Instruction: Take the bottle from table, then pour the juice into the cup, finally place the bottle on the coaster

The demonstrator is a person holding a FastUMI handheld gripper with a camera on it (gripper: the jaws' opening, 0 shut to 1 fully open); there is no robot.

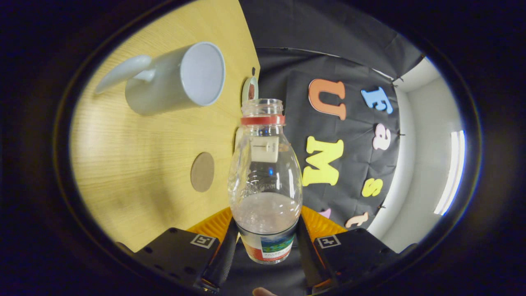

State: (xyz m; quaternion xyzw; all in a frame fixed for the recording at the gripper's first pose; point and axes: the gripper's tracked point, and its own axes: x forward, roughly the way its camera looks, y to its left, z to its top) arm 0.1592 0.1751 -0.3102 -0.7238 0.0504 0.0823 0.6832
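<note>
Gripper [266, 242] at the bottom centre of the frame pinches the clear plastic bottle [265, 181] low on its body, one finger pressed to each side just above the label. The bottle is uncapped, with a red ring around its neck, and it holds only a little pale juice pooled near the gripped end. The whole view is rolled over, so the wooden surface [135, 164] stands up along the left half of the frame, which suggests the bottle is tipped well off vertical.

The white cup [176, 80] sits in the upper left with its open mouth turned toward us and its handle pointing further left; it is well apart from the bottle's neck. The round brown coaster [202, 172] lies on the surface at mid-left, between the cup and the fingers. A small ring-shaped object [250, 88] rests near the surface's edge, just above the bottle's mouth in the picture.

I judge this to be the pouring stage. To do it well, the bottle's mouth should be carried over the cup's rim before tipping further, since any spill now would land on the wood. A slow, steady roll suits so little liquid, with the grip kept firm because smooth plastic may slip.
</note>
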